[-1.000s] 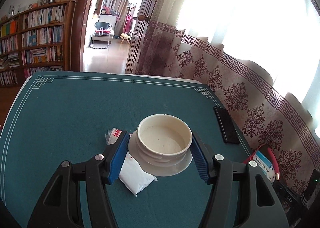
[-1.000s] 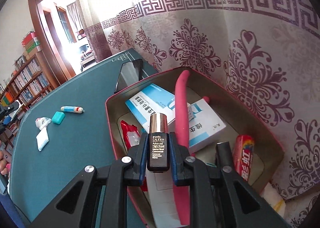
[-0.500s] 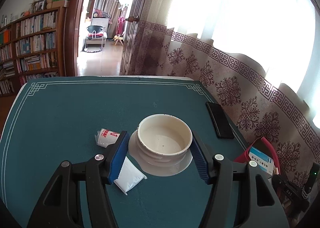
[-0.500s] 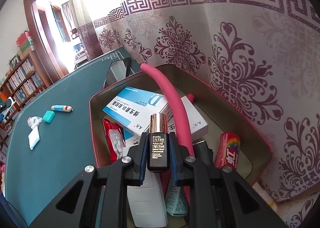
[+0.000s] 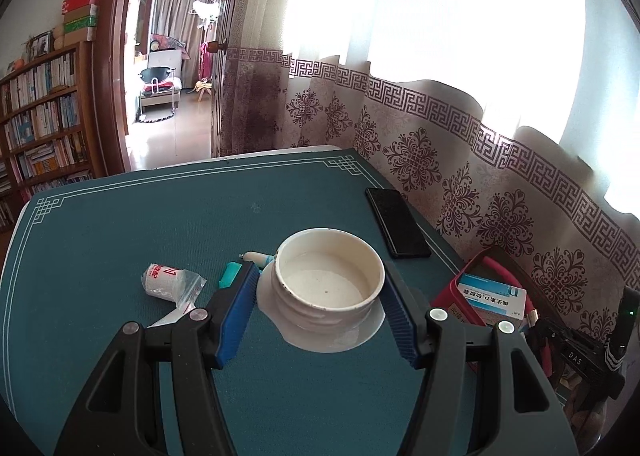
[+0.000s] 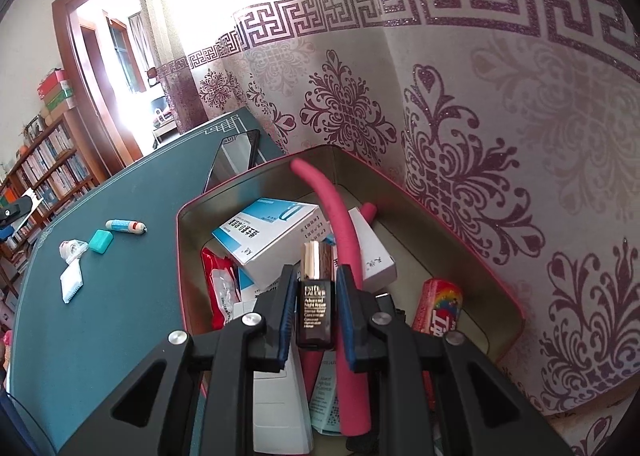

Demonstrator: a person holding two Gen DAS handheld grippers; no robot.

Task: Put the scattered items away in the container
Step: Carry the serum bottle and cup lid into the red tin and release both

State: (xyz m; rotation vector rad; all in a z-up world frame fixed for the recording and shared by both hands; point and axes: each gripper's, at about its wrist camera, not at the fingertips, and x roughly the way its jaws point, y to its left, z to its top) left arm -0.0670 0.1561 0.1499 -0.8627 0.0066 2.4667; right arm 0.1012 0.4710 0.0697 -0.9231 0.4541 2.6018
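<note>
My left gripper [image 5: 320, 288] is shut on a cream ribbed bowl [image 5: 328, 276] with a wide flat base and holds it above the green table. Behind it lie a bagged white roll [image 5: 164, 280], a teal case [image 5: 230, 274], a small tube [image 5: 256, 256] and a white sachet [image 5: 168, 318]. My right gripper [image 6: 316, 276] is shut on a small brown bottle [image 6: 314, 296] with a copper cap, over the red tin container [image 6: 480, 268]. The tin [image 5: 472, 276] stands at the table's right edge, beside the left gripper. In it lie a blue-white box [image 6: 272, 232], a pink foam tube [image 6: 340, 224] and a red candy pack [image 6: 440, 308].
A black phone [image 5: 396, 222] lies near the curtain side of the table, just beyond the tin. A patterned curtain [image 6: 460, 116] hangs close behind the tin. The tube [image 6: 126, 226], teal case [image 6: 100, 242], roll [image 6: 70, 250] and sachet [image 6: 72, 282] sit left of the tin.
My left gripper has carried the bowl rightward, away from the roll and sachet, and the red tin has come into its view. The right gripper with the bottle has shifted slightly farther over the tin.
</note>
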